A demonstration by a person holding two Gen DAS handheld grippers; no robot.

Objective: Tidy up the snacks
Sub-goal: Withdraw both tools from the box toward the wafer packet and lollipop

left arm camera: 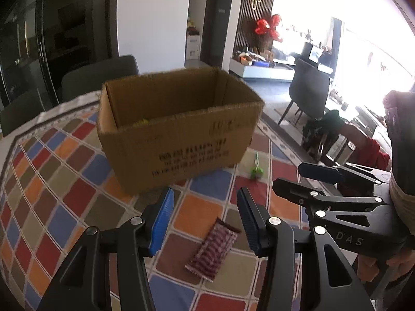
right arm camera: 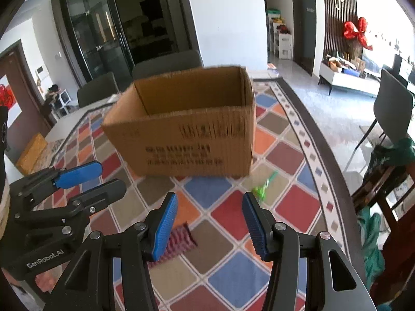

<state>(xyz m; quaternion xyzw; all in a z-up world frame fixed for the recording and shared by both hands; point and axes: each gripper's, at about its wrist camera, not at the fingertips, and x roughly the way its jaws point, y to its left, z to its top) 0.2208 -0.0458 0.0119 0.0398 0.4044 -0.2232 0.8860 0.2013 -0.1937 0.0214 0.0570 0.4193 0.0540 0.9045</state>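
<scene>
A checkered multicolored tablecloth (right arm camera: 220, 194) covers the surface, dark chairs (right arm camera: 168, 63) stand behind, and a red bow (right arm camera: 355, 29) decorates the slatted wall.

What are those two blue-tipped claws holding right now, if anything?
Nothing. Both the left gripper and right gripper are open and empty above the striped snack packet.

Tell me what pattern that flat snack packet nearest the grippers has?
Dark red and white zigzag stripes on the snack packet; clearest in the left wrist view.

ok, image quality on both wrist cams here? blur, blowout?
Left wrist: window side at right is blown out white; the cardboard box is motion-smeared, print unreadable. Right wrist: exposure more even, box and green snack smeared. Both: strong fisheye bending of the tablecloth grid.
</scene>
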